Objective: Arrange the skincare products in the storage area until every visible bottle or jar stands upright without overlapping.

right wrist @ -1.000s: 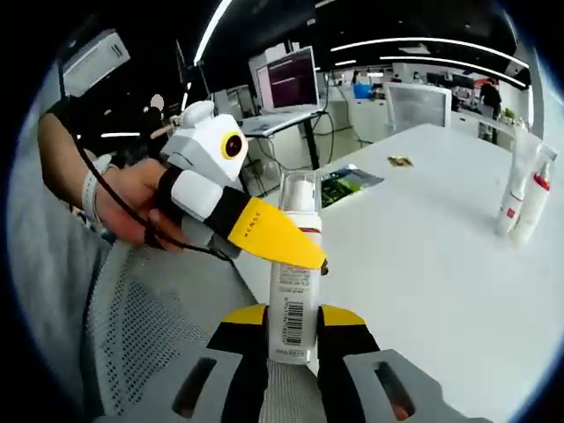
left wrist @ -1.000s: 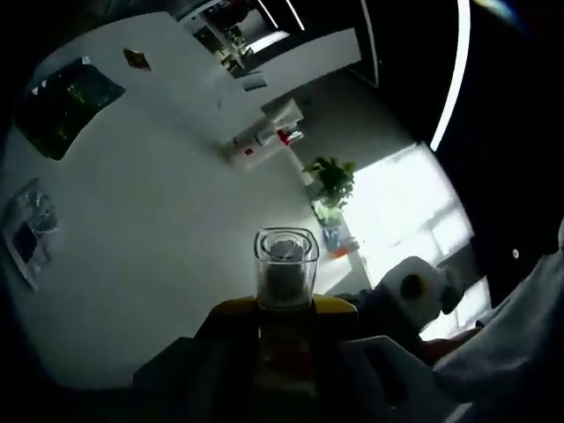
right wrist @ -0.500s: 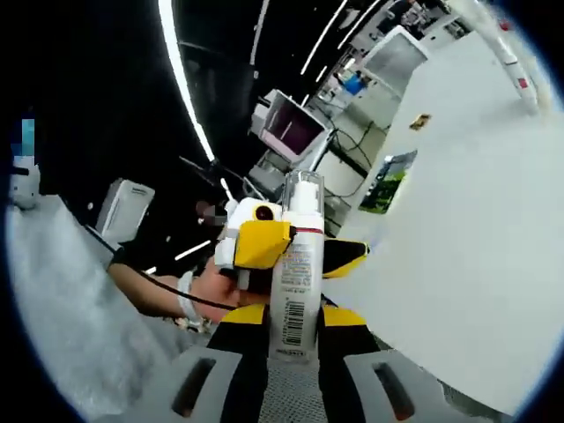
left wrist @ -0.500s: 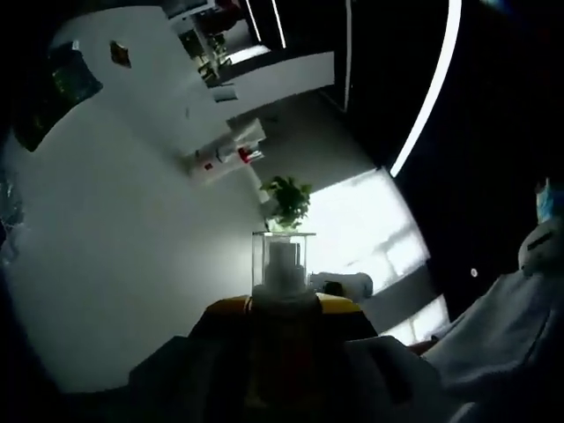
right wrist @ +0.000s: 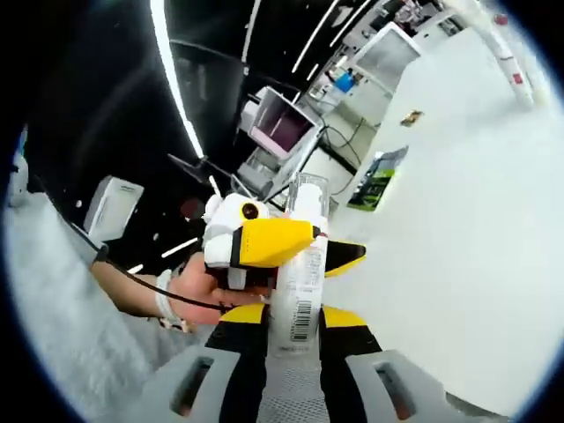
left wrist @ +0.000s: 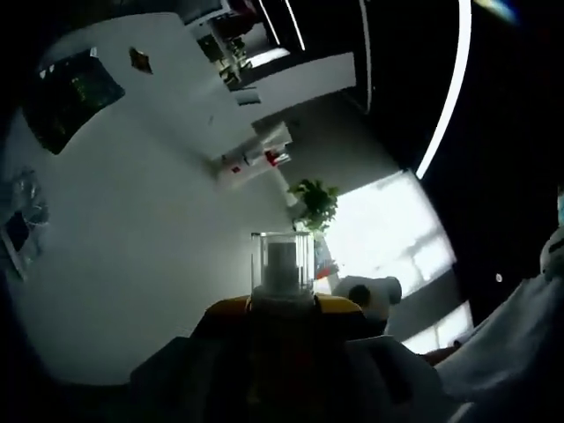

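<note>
We see both tongs gripping one white clear-capped pump bottle point(right wrist: 300, 264) | right tongs point(right wrist: 293, 328) low | left tongs point(right wrist: 304, 248) midway | above white bench point(right wrist: 458, 220)

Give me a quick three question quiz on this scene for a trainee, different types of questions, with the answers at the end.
1. True or false: both grippers grip the same bottle.
2. Which part of it sits between the left gripper's jaws?
A. the base
B. the clear-capped top
C. nothing
3. Fill in: the two tubes stand on the white ____.

Key: 1 true. 2 B; the right gripper holds the barcode end. 3 table.
</note>
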A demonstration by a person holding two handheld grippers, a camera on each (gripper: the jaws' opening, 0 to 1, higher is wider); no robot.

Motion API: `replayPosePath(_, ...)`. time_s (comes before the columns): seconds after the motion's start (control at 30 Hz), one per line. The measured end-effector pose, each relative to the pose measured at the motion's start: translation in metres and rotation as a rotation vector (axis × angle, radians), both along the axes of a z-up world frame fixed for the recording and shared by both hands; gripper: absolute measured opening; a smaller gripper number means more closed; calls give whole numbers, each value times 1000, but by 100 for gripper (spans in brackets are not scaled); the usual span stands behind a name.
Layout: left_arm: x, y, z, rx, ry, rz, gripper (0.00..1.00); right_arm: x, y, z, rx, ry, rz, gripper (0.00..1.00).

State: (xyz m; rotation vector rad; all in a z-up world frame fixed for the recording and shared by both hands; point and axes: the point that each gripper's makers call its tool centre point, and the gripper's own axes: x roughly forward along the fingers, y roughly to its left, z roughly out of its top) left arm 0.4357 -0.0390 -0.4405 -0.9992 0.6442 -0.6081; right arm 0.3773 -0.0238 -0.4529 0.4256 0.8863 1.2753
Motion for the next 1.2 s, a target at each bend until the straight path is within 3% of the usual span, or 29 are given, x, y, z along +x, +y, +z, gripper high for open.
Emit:
replayPosePath(0.07, 2, 1, -5, 44, 9, 40, 21, 4, -3, -4, -57, -81, -5, 18)
replayPosePath(0.1, 3, 3, -12, 89, 24, 62, 21, 4, -4, -7, -82, -103, -6, 19)
replayPosePath(0.23, 5, 1, -19, 149, 42, 93, 22, 7, -5, -18, -174, -200, 7, 23)
replayPosePath(0.4, 2, -1, -20, 156, 43, 72, 22, 2, -4, -23, -214, -203, 16, 19)
replayPosePath(0.43, 1, -1, -20, 153, 46, 72, 22, 2, -6, -24, -235, -227, 19, 19)
replayPosePath(0.5, -1, -5, -21, 143, 48, 52, 22, 3, -10, -26, -238, -199, 24, 17)
replayPosePath(0.57, -1, -6, -17, 117, 26, 39, 21, 3, -11, -22, -191, -129, 9, 16)
replayPosePath(0.67, 1, -1, -6, -5, 9, 60, 20, 7, -10, -7, -73, -35, -29, 16)
replayPosePath(0.77, -1, 0, 0, -54, -13, 39, 19, 4, -8, -1, -24, -2, -19, 16)
replayPosePath(0.93, -3, -5, 10, -72, -62, 10, 19, 6, -8, 7, 21, 1, -25, 16)
replayPosePath(1.1, -16, -23, 2, -6, -68, -112, 19, 15, -11, 12, 46, -7, -66, 16)
replayPosePath(1.13, -11, -21, 5, -11, -69, -74, 19, 13, -13, 10, 30, -11, -52, 16)
replayPosePath(1.2, -12, -21, 5, -21, -63, -76, 19, 11, -12, 12, 33, -17, -50, 17)
